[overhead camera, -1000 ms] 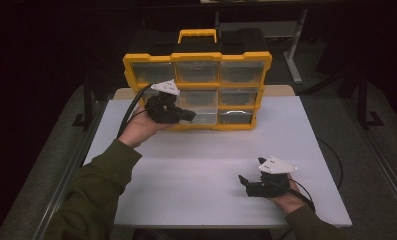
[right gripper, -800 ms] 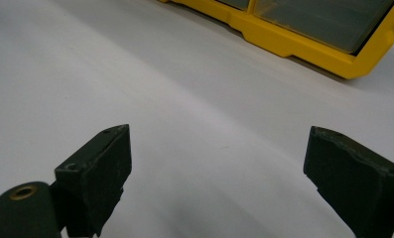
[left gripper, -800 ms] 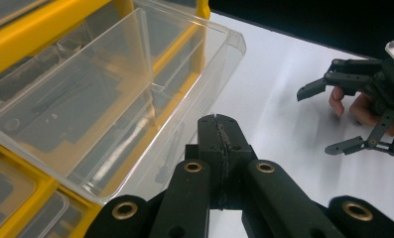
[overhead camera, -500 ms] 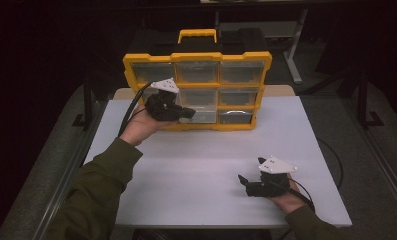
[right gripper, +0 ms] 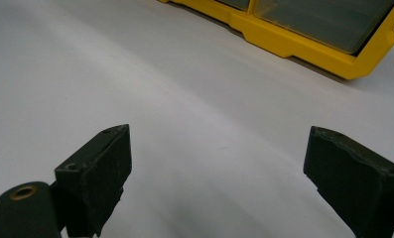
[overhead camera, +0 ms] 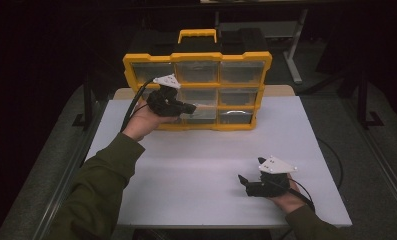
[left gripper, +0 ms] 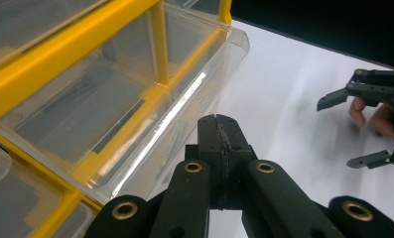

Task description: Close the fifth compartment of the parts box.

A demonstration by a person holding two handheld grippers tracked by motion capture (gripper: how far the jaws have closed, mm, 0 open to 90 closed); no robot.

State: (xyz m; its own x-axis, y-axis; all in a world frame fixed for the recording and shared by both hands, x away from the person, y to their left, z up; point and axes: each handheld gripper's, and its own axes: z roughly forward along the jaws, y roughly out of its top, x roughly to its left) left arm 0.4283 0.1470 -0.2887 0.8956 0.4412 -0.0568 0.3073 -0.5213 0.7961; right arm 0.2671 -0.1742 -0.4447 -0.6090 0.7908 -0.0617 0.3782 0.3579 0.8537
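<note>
A yellow organizer (overhead camera: 196,57) with clear drawers stands upright at the back of the white table (overhead camera: 201,165). My left gripper (overhead camera: 191,107) is held against its middle row, jaws shut with nothing between them. In the left gripper view the shut tips (left gripper: 219,121) sit just beside a clear drawer (left gripper: 194,64) that sticks out of the yellow frame (left gripper: 60,69). My right gripper (overhead camera: 250,170) rests low on the table near the front right, jaws open and empty; in its own view (right gripper: 219,163) only bare table lies between them.
The organizer's black handle (overhead camera: 198,34) rises at its top. Its yellow bottom edge (right gripper: 294,44) lies ahead of the right gripper. A cable (overhead camera: 133,102) trails from the left gripper. Dark floor and metal stands surround the table.
The left gripper has crept slightly upward along the organizer's front. The right gripper has stayed where it was.
</note>
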